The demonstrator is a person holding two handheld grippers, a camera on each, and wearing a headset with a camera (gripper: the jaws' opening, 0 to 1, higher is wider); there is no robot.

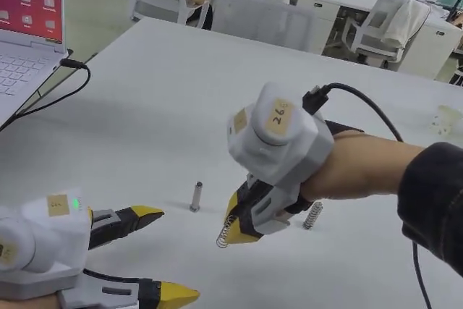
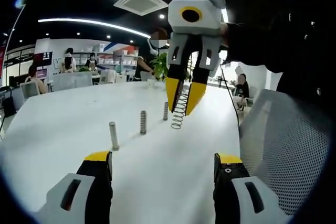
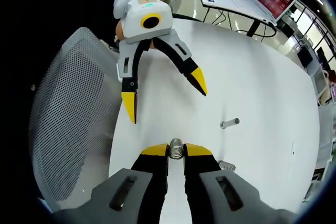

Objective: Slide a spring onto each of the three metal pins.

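Note:
A bare metal pin [image 1: 196, 197] [image 2: 113, 136] [image 3: 229, 123] stands upright on the white table [image 1: 173, 106]. A pin with a spring on it [image 1: 312, 215] [image 2: 142, 122] stands close by, and a third pin [image 2: 165, 110] behind it looks sprung too. My right gripper [image 1: 235, 232] [image 2: 184, 108] [image 3: 177, 153] is shut on a loose spring [image 1: 225, 234] [image 2: 177, 121] [image 3: 177, 148], held just right of the bare pin, low over the table. My left gripper [image 1: 165, 254] [image 2: 163, 161] [image 3: 165, 97] is open and holds nothing, near the table's front edge.
A laptop [image 1: 29, 19] with a black cable [image 1: 51, 99] sits at the far left of the table. A grey mesh chair [image 3: 68, 108] [image 2: 294, 145] stands at the near side. Office chairs [image 1: 253, 19] line the far edge. A small pale object [image 1: 448, 117] lies far right.

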